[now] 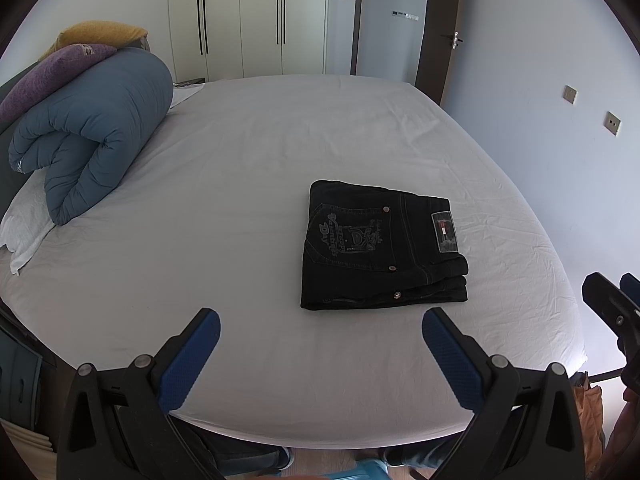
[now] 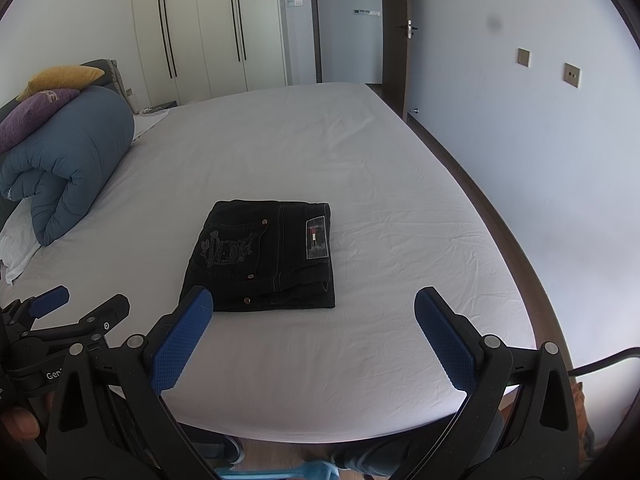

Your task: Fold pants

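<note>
Bed (image 1: 240, 152): pants (image 1: 380, 248) folded on top
Left gripper (image 1: 320, 344), right gripper (image 2: 314, 328): ours, released
Risk: we snag the stack, it unfolds

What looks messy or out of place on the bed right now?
Nothing much. The pants lie folded in a compact stack on the sheet, edges fairly square. The rolled duvet and pillows are piled at the bed's left side. Both tongs are open and clear.

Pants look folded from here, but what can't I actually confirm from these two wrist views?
- Underside layers and legs of the pants: hidden by the top fold, both views.
- Pocket embroidery: too small to read.
- Far side of the rolled duvet: cut off at the left edge.
</note>
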A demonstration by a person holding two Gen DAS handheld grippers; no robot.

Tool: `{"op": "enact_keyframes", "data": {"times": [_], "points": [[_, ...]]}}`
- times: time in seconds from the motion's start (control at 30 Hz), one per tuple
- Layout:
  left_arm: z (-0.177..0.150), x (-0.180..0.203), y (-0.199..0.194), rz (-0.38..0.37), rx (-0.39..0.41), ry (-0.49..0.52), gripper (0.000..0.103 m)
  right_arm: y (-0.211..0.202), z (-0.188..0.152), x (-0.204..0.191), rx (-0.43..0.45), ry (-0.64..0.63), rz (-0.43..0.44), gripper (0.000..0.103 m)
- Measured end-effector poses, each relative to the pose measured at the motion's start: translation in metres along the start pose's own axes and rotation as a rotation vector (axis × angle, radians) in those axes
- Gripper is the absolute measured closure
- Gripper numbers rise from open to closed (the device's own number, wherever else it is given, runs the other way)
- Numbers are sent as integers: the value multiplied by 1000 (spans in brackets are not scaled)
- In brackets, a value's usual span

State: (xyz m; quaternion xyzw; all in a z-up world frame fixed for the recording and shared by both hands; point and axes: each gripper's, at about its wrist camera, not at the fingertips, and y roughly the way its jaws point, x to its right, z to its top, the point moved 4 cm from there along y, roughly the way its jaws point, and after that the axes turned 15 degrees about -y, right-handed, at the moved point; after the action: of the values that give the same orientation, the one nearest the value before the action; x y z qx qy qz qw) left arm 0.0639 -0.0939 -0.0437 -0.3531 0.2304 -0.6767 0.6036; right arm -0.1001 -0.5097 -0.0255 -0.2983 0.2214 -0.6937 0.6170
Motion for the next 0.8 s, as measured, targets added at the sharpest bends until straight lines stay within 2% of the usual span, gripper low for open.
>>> {"op": "enact_keyframes", "data": {"times": [0.8], "points": [[-5,-2,-1,0,-6,-7,0,1,-5,0,-5,-1,5,0]]}}
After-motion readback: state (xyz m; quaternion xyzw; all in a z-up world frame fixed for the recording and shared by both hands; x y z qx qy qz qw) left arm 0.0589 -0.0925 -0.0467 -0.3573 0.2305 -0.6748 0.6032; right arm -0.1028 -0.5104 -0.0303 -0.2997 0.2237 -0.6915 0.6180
